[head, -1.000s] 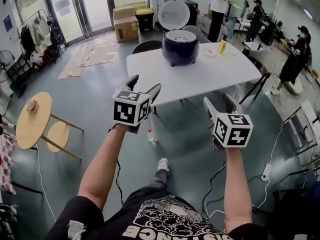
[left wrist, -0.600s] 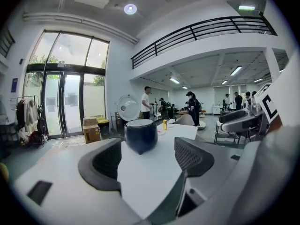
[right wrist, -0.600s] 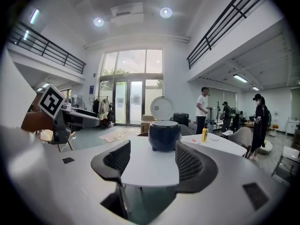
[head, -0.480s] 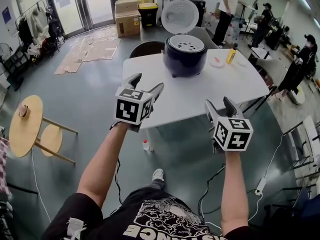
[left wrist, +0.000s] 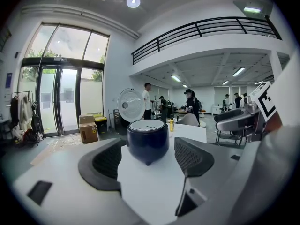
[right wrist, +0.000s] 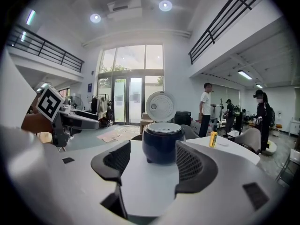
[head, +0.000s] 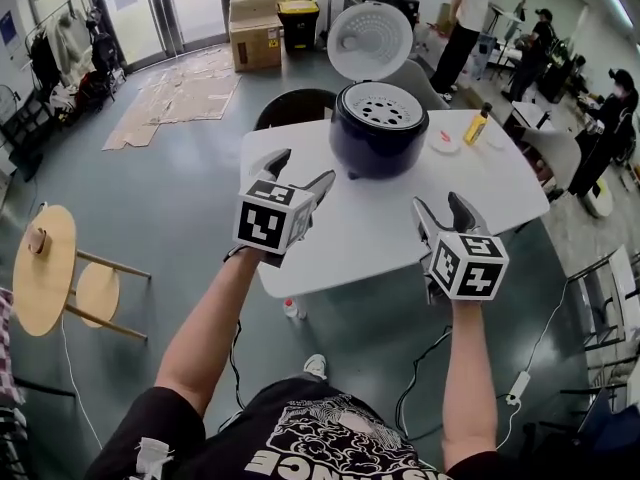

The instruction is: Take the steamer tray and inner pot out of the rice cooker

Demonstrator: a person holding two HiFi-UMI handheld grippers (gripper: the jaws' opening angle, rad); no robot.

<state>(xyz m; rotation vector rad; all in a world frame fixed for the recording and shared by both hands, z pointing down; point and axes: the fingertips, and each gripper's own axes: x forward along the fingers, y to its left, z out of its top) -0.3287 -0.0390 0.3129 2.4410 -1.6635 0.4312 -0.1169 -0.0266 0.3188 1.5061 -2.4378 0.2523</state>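
Observation:
A dark blue rice cooker [head: 379, 128] stands on the white table [head: 395, 208] with its round white lid [head: 370, 40] tipped up behind it. A white perforated steamer tray [head: 383, 104] sits in its mouth; the inner pot is hidden under it. My left gripper [head: 300, 172] is open over the table's left part, short of the cooker [left wrist: 147, 139]. My right gripper [head: 442, 211] is open over the table's front right, also short of the cooker [right wrist: 162, 140]. Neither holds anything.
A yellow bottle [head: 477, 126] and a small white dish [head: 444, 142] stand on the table right of the cooker. A dark chair [head: 293, 107] sits behind the table. Round wooden side tables [head: 45, 268] are at the left; people [head: 470, 18] stand far back.
The table and cooker have come nearer and lower in the head view. Both grippers now hang over the tabletop, where before they were over the floor in front of it.

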